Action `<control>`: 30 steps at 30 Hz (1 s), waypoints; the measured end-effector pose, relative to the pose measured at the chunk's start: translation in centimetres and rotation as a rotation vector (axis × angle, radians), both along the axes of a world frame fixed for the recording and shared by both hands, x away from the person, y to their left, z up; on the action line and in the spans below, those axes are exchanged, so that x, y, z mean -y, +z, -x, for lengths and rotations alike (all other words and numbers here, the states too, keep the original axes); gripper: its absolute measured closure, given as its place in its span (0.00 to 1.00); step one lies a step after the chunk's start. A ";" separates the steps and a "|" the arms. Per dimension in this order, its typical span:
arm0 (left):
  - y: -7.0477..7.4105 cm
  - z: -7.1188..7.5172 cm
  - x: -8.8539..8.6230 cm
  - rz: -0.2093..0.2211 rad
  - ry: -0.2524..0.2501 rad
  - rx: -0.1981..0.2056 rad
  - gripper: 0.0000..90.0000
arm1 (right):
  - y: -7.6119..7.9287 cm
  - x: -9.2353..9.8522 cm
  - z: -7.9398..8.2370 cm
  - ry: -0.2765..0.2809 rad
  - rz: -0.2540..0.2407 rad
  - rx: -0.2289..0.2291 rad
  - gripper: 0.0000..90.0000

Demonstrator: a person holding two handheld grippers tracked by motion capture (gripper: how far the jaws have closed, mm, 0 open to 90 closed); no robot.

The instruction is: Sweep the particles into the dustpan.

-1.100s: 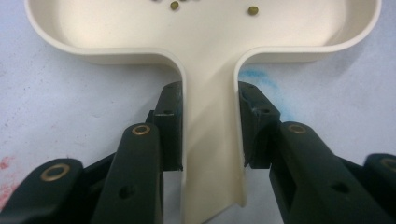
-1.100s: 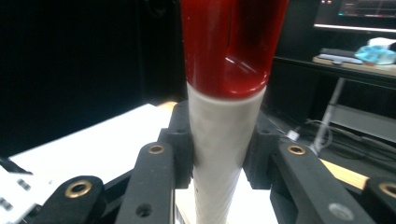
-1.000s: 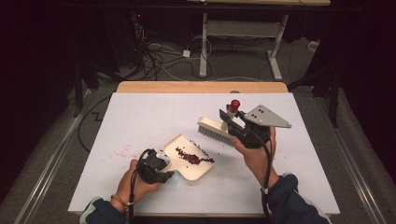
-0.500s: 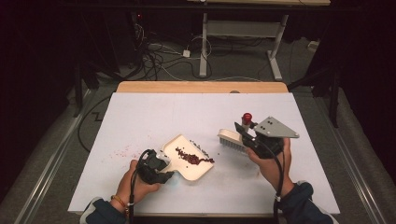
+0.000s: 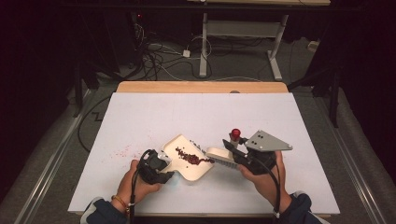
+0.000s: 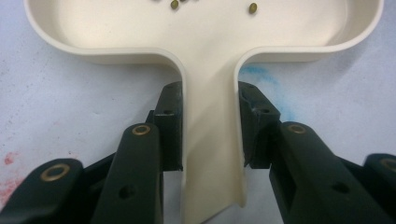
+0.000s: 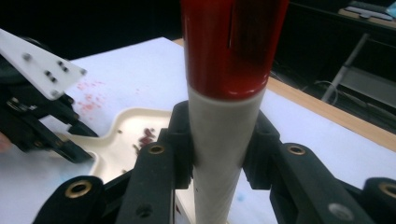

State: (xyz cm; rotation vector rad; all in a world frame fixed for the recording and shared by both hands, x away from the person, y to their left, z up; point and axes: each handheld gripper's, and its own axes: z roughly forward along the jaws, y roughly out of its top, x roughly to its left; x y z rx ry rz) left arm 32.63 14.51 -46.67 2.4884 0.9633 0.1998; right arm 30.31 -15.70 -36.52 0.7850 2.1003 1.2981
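The cream plastic dustpan [image 5: 187,161] lies flat on the white table cover [image 5: 154,112], at about seven o'clock from the table's centre, near the person's edge. A line of small dark red beans [image 5: 191,157] runs across its tray toward the open lip at about three o'clock; a few stray ones show in the left gripper view [image 6: 252,7]. The pan's narrow handle points to about eight o'clock, and the left gripper [image 5: 164,163] is clamped on it, its black pads pressed against both sides of the handle [image 6: 211,135]. That hand has kept its place.

What has changed is on the other side. The cream hand brush with pale bristles [image 5: 219,155], which a second ago hung above the pan's far edge at about one o'clock, has swung out to the right and then come down to the pan's lip at three o'clock, its bristles now touching or just beside the rim. The right gripper [image 5: 236,148] is closed tight on the brush's white handle with its red tip [image 7: 229,93], which stands up between the jaws.

This looks like the set-up for another sweep, pushing loose beans off the cover and into the tray. Faint reddish specks [image 5: 122,151] mark the cover at about nine o'clock from the pan, well apart from the brush.
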 end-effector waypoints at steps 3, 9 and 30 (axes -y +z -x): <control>0.0 0.0 0.0 -0.001 0.001 0.001 0.71 | -0.1 -1.0 -0.1 0.016 -0.055 -0.012 0.78; 0.0 0.0 0.0 0.002 0.002 -0.001 0.71 | 0.1 -2.0 0.1 0.042 -0.092 0.017 0.78; -0.1 -0.1 -0.1 0.016 0.007 -0.010 0.71 | 0.5 -2.2 -7.5 -0.079 -0.047 0.116 0.78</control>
